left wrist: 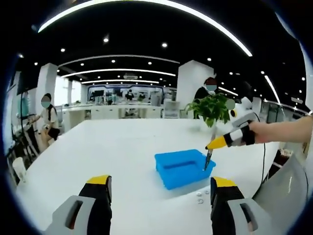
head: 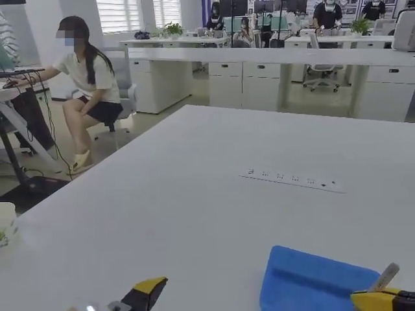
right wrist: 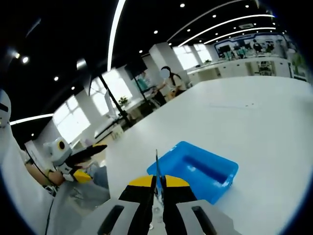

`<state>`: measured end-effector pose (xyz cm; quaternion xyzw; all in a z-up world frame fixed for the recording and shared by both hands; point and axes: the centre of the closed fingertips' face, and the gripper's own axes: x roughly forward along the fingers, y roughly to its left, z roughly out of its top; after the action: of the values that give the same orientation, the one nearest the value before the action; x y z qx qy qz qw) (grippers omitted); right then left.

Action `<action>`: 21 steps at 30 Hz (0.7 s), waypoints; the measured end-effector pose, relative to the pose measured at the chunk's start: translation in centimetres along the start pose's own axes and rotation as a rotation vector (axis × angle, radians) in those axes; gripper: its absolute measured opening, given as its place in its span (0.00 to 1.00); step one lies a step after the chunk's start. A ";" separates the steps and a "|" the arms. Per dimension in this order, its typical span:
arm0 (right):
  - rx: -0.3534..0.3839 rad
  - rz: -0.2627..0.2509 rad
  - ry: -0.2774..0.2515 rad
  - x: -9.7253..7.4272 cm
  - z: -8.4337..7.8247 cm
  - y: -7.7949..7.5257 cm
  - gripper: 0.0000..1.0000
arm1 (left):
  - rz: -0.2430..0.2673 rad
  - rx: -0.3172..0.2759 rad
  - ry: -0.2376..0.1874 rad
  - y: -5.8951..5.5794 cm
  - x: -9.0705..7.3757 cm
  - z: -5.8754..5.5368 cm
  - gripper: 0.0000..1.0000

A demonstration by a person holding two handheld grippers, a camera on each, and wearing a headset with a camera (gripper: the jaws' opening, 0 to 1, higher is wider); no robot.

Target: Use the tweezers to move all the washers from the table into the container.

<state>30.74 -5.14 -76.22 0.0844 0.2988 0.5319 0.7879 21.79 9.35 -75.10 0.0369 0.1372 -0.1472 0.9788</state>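
A blue container point(head: 318, 282) sits on the white table point(head: 194, 194) near its front edge. My right gripper point(right wrist: 157, 183) is shut on thin metal tweezers point(right wrist: 157, 164). In the left gripper view the tweezers point(left wrist: 209, 157) point down at the right rim of the container point(left wrist: 183, 167). Two small washers point(left wrist: 199, 197) lie on the table in front of the container. My left gripper point(left wrist: 159, 191) is open, with nothing between its fingers, and hangs short of the container. In the head view, a yellow-tipped gripper point(head: 146, 291) shows at the bottom edge and the tweezers' end point(head: 387, 275) at the bottom right.
A white power strip point(head: 292, 179) lies across the table farther back. A white cup point(head: 6, 223) stands at the left edge. A person point(head: 87, 84) sits at a desk to the far left. A potted plant point(left wrist: 212, 107) stands beyond the container.
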 end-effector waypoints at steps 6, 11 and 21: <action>0.013 -0.138 -0.016 0.0 0.3 -3.2 0.02 | 0.019 0.093 -0.021 -0.2 0.1 0.5 0.99; -0.026 -0.214 0.007 0.3 -0.1 -5.2 0.02 | 0.006 0.020 -0.063 -0.1 0.0 1.0 0.98; -0.263 -0.262 0.108 1.8 -1.2 -6.4 0.02 | -0.007 0.028 -0.037 -0.3 0.1 0.5 0.94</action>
<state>35.57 -6.48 -80.73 -0.0874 0.2769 0.4630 0.8375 21.91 8.98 -74.63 0.0474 0.1173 -0.1532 0.9801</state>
